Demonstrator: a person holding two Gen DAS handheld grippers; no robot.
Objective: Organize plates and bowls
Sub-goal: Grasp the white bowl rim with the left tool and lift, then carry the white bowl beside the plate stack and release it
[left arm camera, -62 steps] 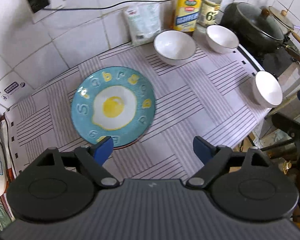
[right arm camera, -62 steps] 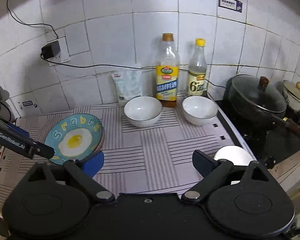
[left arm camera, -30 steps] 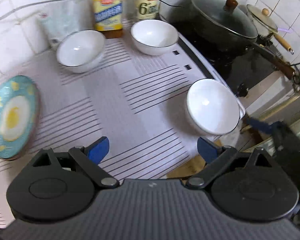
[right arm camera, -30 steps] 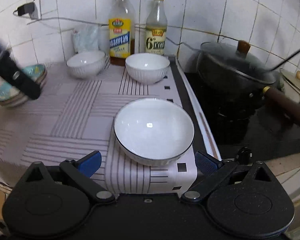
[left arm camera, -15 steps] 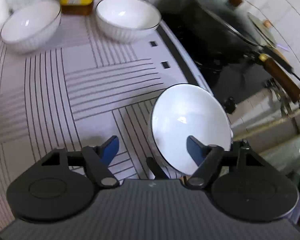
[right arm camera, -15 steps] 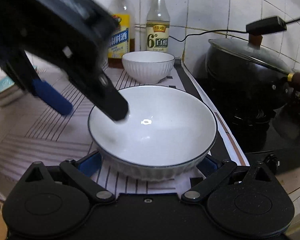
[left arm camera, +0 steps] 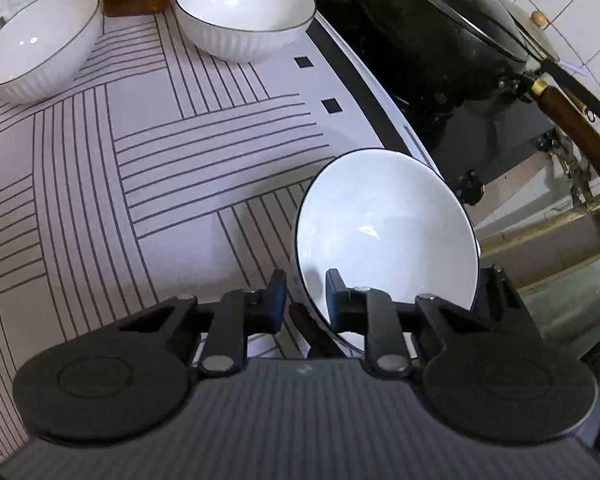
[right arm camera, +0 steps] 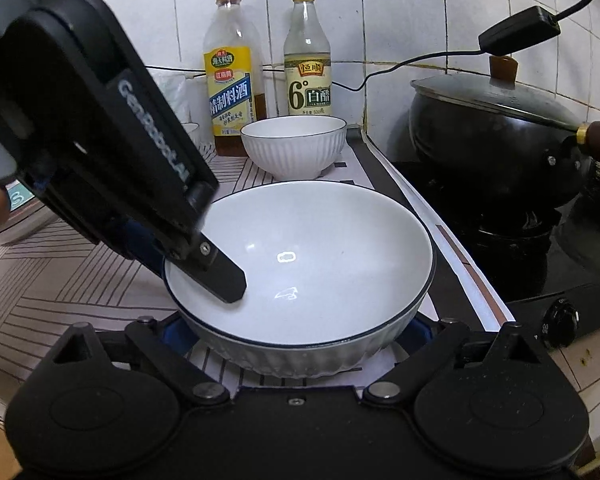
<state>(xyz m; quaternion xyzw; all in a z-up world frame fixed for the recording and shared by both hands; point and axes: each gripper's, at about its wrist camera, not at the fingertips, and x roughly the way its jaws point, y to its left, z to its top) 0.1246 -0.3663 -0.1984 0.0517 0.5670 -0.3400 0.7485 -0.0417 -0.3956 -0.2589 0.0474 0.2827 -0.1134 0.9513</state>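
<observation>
The left gripper (right arm camera: 204, 256) bore "GenRobot.AI" on its side. The yellow-capped bottle (right arm camera: 307, 56), at the counter's back edge, read "恒顺", "6°" and "白醋"; the brown-capped bottle (right arm camera: 230, 68) read "精制料酒".

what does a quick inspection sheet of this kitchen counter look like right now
surface: striped mat covers the counter.
job's things: near bowl at the mat's stove-side edge; two more bowls at the back.
clutter: two bottles by the wall.
grippers: left tongs have just closed on the near bowl's rim, one finger inside; right tongs open, straddling that bowl.
cables: black cord along the tiles.
surroundings: lidded black pot on the stove.
</observation>
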